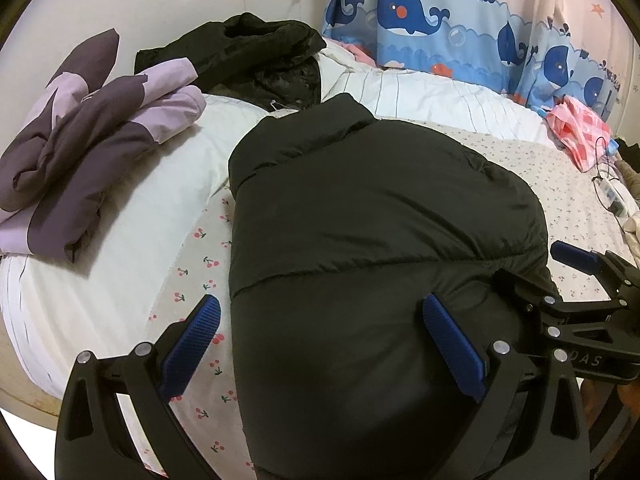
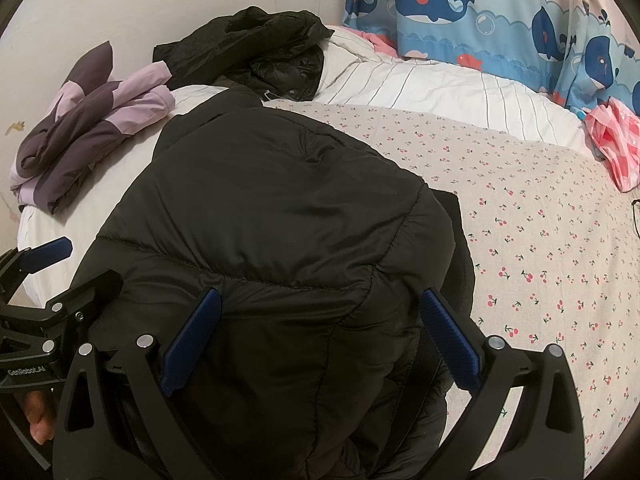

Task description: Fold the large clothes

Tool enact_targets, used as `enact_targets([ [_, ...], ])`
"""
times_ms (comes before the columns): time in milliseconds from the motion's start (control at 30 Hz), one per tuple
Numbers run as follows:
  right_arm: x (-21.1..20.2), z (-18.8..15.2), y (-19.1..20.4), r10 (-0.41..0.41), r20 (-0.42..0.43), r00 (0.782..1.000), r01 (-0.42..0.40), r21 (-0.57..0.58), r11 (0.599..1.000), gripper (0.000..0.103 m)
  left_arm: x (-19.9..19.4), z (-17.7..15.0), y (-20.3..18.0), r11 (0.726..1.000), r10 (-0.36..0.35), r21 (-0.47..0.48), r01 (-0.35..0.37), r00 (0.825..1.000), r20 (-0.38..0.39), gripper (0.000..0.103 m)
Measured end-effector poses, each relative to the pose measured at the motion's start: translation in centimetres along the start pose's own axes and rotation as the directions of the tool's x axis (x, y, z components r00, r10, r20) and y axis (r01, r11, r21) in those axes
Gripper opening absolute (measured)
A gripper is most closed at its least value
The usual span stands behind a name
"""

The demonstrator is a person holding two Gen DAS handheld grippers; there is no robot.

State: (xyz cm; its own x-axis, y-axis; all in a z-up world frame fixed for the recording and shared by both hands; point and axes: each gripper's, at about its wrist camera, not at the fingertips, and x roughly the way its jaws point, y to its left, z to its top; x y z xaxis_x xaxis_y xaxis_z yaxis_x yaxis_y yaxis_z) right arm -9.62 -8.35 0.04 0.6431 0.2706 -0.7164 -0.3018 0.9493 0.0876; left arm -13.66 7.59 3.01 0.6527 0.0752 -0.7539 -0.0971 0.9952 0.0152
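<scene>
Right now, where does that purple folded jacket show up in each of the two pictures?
Left wrist view: the purple jacket lies at the left edge, on the white quilt.
Right wrist view: the purple jacket lies at upper left, smaller, beyond the black puffer jacket.
Shared landmark: the whale curtain at top right.

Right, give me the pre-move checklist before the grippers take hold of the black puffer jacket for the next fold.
1. Left gripper open: ok, jaws wide, one finger over the sheet, one over the black puffer jacket.
2. Right gripper open: ok, jaws straddle the jacket's near end.
3. Fabric actually pinched: not ok, neither pair of jaws is closed.
4. Landing space: ok, bare cherry-print sheet lies to the right.
5. Neighbours apart: purple jacket ok; other black garment cannot tell, it lies close behind the collar.
6. Sleeves tucked: cannot tell.
</scene>
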Motion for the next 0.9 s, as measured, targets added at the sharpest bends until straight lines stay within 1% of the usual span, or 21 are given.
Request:
enact_targets([
  [100, 0.0, -0.1, 0.2, 0.001, -0.002, 1.000, -0.001, 0.002, 1.000, 0.096, 0.2, 0.1, 0.2, 1.000, -0.016, -0.015, 0.016, 1.000, -0.015, 0.097],
  [267, 0.1, -0.1, 0.2, 0.002, -0.002, 1.000, -0.002, 0.003, 1.000, 0.096, 0.7, 0.1, 1.1, 0.995, -0.072, -0.070, 0.069, 0.996, -0.048, 0.097],
  [433, 0.2, -0.1, 0.4, 0.005, -0.005, 1.000, -0.005, 0.007, 1.000, 0.096, 1.5, -0.1, 2.3, 0.977, -0.165, -0.148, 0.152, 0.983, -0.083, 0.097],
  [533, 0.2, -0.1, 0.3, 0.007, -0.005, 1.000, -0.007, 0.007, 1.000, 0.096, 1.8, 0.0, 2.6, 0.971, -0.185, -0.173, 0.166, 0.978, -0.094, 0.097],
  [600, 0.2, 0.0, 0.1, 0.008, -0.005, 1.000, -0.008, 0.007, 1.000, 0.096, 1.7, 0.0, 2.6, 0.973, -0.177, -0.167, 0.159, 0.980, -0.095, 0.097],
  [633, 0.2, -0.1, 0.2, 0.008, -0.005, 1.000, -0.008, 0.007, 1.000, 0.096, 1.4, -0.1, 2.6, 0.977, -0.153, -0.162, 0.139, 0.985, -0.080, 0.097],
  [700, 0.2, 0.0, -0.1, 0.009, -0.005, 1.000, -0.009, 0.008, 1.000, 0.096, 0.6, 0.0, 2.5, 0.987, -0.083, -0.140, 0.076, 0.996, -0.041, 0.097],
  [767, 0.2, 0.0, -0.1, 0.009, -0.004, 1.000, -0.009, 0.009, 1.000, 0.096, 0.4, 0.1, 2.5, 0.991, -0.060, -0.124, 0.057, 0.998, -0.019, 0.097],
  [833, 0.2, 0.0, 0.0, 0.011, -0.005, 1.000, -0.011, 0.009, 1.000, 0.096, 0.2, 0.1, 2.4, 0.994, -0.018, -0.111, 0.017, 1.000, -0.004, 0.097],
  [900, 0.2, 0.0, -0.2, 0.010, -0.004, 1.000, -0.010, 0.008, 1.000, 0.096, 0.1, 0.3, 2.3, 0.995, -0.001, -0.097, 0.001, 1.000, 0.002, 0.097],
])
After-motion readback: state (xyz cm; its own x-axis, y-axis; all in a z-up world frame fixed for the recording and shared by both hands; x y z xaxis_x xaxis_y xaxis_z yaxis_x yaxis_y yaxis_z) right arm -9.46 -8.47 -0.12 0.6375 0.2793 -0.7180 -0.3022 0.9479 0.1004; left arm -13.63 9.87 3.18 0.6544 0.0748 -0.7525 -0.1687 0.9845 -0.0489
